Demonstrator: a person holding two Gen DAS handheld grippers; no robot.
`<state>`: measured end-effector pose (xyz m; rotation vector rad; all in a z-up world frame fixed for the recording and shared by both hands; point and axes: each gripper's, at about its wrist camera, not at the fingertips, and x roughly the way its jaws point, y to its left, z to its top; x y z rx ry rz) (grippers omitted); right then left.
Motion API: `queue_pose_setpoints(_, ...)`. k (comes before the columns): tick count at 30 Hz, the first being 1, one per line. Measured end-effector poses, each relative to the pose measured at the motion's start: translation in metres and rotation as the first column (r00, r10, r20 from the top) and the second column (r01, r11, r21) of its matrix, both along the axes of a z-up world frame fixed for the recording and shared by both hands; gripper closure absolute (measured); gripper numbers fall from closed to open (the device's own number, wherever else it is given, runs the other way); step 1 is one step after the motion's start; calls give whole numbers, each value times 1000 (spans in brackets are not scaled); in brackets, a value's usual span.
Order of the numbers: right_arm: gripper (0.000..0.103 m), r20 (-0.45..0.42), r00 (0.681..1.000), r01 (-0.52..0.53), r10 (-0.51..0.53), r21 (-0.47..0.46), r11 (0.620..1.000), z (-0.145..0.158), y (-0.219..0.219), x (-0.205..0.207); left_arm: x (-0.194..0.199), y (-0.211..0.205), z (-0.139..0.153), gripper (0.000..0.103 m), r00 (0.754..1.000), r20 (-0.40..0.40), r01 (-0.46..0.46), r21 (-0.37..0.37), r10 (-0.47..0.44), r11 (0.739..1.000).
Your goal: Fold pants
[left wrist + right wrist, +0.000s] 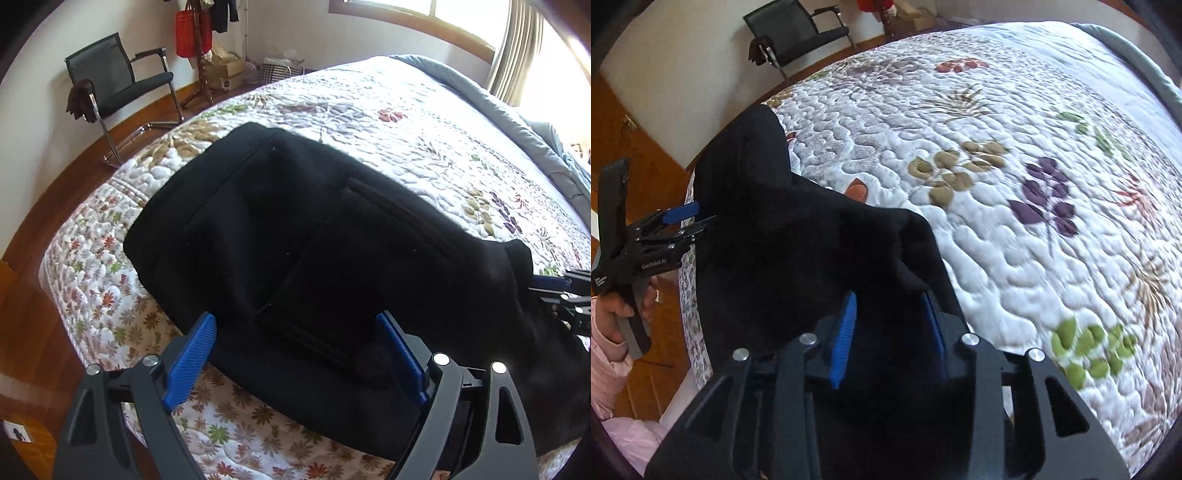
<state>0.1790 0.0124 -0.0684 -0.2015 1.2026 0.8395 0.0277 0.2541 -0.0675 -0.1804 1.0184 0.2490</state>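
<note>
Two grippers on black pants (295,251) lying across bed (406,122): right gripper (890,325) w/ fingers pinching raised cloth, left gripper (295,354) w/ fingers spread over near edge.

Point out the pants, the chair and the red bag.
pants (295,236), left wrist view, middle of the black fabric
chair (140,86), left wrist view, on the seat
red bag (188,35), left wrist view, its front face

Bed (388,122) fills scene, covered by white quilt (1015,229) with stitched flowers and leaves in brown, purple, green, red. Black pants (295,236) lie folded on quilt near bed's near-left corner, seams and pocket edge facing up; right end bunched and lifted off quilt. Grey blanket (461,81) lies along far right edge. Wood floor (33,314) at left.
</note>
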Motion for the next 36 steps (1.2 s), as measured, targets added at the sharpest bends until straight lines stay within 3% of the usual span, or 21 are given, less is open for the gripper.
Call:
queue_pose_setpoints(2, 100, 10, 1000, -18, 18, -3, 1000, 0, 5, 3, -2, 5, -3, 12, 1000, 2, -9, -16, 9, 1000)
queue_pose_setpoints(5, 100, 9, 1000, 22, -22, 4, 1000, 5, 1, 9, -4, 8, -8, 8, 1000, 6, -13, -26, 14, 1000)
queue_pose_setpoints(10, 99, -51, 991, 121, -121, 6, 993, -14, -6, 20, -13, 13, -5, 8, 998, 15, -52, -58, 53, 997)
queue_pose_setpoints(12, 92, -41, 990, 138, -137, 24, 990, -9, -8, 17, -20, 21, -2, 8, 996, 12, -91, -64, 92, 994)
queue_pose_setpoints(15, 86, 8, 985, 171, -172, 49, 984, 8, -22, 3, -32, 41, -4, 8, 987, -7, -162, -126, 162, 979)
queue_pose_setpoints(19, 83, 51, 975, 210, -215, 81, 974, 31, -44, -34, -35, 57, -12, 12, 982, -17, -185, -223, 186, 957)
queue_pose_setpoints(21, 83, 31, 968, 245, -249, 107, 964, 37, -63, -55, -31, 58, -15, 14, 983, -18, -180, -218, 180, 959)
queue_pose_setpoints(25, 83, -3, 948, 317, -318, 104, 943, 33, -96, -102, -17, 52, -20, 36, 987, -8, -159, -214, 161, 964)
queue_pose_setpoints(27, 79, -17, 928, 373, -372, 50, 927, 19, -108, -120, -12, 49, -22, 35, 987, -26, -162, -179, 160, 970)
queue_pose_setpoints(29, 83, -52, 907, 420, -419, 16, 907, 0, -121, -127, -9, 46, -24, 31, 985, -34, -172, -151, 169, 973)
queue_pose_setpoints(31, 85, -101, 887, 456, -450, 50, 889, -14, -133, -128, -7, 43, -22, 32, 983, -40, -183, -132, 179, 974)
queue_pose_setpoints(34, 85, -155, 866, 492, -475, 93, 866, -10, -147, -129, -12, 31, -3, 35, 983, -39, -183, -110, 180, 977)
queue_pose_setpoints(36, 72, -98, 862, 506, -497, 106, 856, 11, -161, -138, -21, 16, 12, 33, 988, -4, -154, -75, 154, 985)
